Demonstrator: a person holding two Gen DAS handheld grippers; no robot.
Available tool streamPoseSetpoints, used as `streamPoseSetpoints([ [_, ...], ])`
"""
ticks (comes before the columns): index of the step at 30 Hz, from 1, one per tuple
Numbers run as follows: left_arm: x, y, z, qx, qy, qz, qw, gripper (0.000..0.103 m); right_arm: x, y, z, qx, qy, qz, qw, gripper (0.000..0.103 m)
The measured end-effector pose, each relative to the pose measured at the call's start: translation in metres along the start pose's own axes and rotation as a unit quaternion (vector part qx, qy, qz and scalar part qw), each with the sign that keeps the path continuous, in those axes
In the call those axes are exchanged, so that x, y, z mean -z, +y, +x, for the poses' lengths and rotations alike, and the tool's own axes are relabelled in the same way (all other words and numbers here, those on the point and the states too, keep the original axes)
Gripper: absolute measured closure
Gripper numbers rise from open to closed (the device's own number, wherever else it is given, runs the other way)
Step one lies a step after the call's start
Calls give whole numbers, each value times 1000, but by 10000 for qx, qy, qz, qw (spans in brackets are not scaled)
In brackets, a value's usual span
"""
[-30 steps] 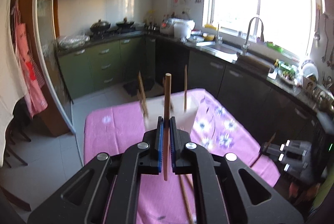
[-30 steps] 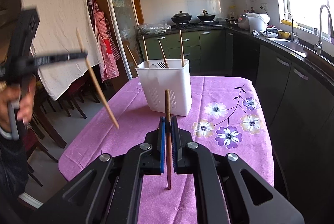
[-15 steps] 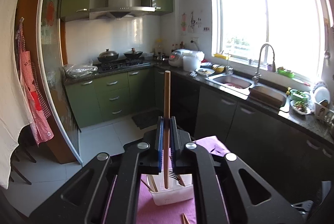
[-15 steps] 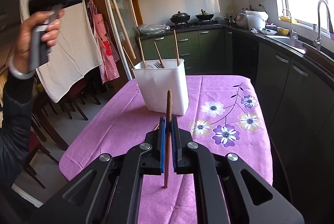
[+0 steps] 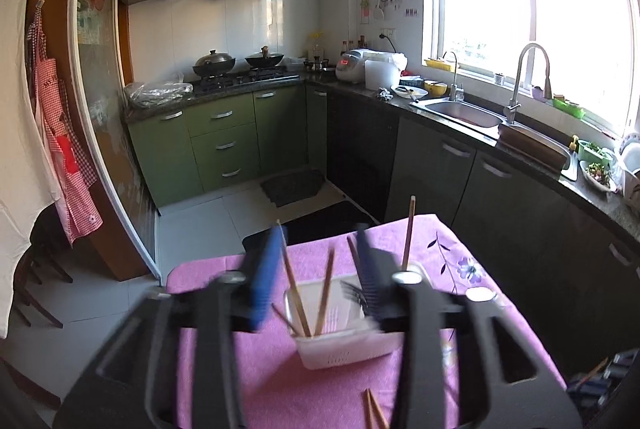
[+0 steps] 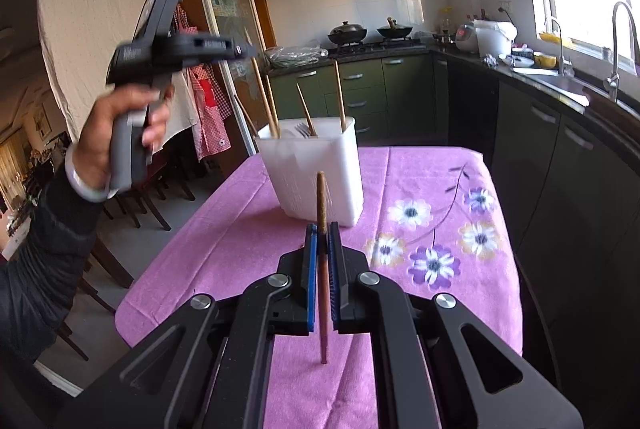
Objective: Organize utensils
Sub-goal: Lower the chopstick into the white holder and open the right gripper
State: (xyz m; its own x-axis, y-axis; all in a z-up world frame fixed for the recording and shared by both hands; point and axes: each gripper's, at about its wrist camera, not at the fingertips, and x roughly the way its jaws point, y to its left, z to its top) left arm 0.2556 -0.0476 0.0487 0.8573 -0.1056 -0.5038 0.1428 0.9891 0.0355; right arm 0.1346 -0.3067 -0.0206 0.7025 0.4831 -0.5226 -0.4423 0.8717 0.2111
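While the left gripper [image 5: 316, 269] hangs above the white holder [image 5: 344, 345], jaws just sprung apart with nothing between them, chopsticks [image 5: 294, 293] stand below; right gripper [image 6: 323, 241] pinches one brown chopstick [image 6: 322, 213] upright, short of it.

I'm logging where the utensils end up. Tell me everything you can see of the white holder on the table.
The white holder is a boxy, plastic-looking tub with fine slots low in its walls. It stands upright on the pink flowered tablecloth, near the far end. Several wooden chopsticks and a fork lean inside. Neither gripper touches it.
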Motion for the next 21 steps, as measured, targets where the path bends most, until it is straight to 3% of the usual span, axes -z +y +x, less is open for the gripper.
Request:
streamPoseSetpoints([
  [1,5,0,-8,-16,-46,16,10000,58,-4,0,0,-13,-25,-13,10000,97],
  [3,16,1,-24,-25,-150,41,9999,40,-17,0,2,-99,-90,-23,9999,97],
  [5,26,2,-44,-22,-329,28,9995,29,-33,-2,6,-117,-150,-19,9998,97],
  [9,55,2,-90,-249,-682,195,9972,15,-79,0,13,-130,-459,-54,9988,97],
  [17,93,12,-123,-265,-552,227,9979,12,-181,15,26,-19,-1423,-28,9898,97],
  [21,106,19,-124,-255,-369,221,9987,12,-207,17,55,225,-1443,-53,9893,97],
])
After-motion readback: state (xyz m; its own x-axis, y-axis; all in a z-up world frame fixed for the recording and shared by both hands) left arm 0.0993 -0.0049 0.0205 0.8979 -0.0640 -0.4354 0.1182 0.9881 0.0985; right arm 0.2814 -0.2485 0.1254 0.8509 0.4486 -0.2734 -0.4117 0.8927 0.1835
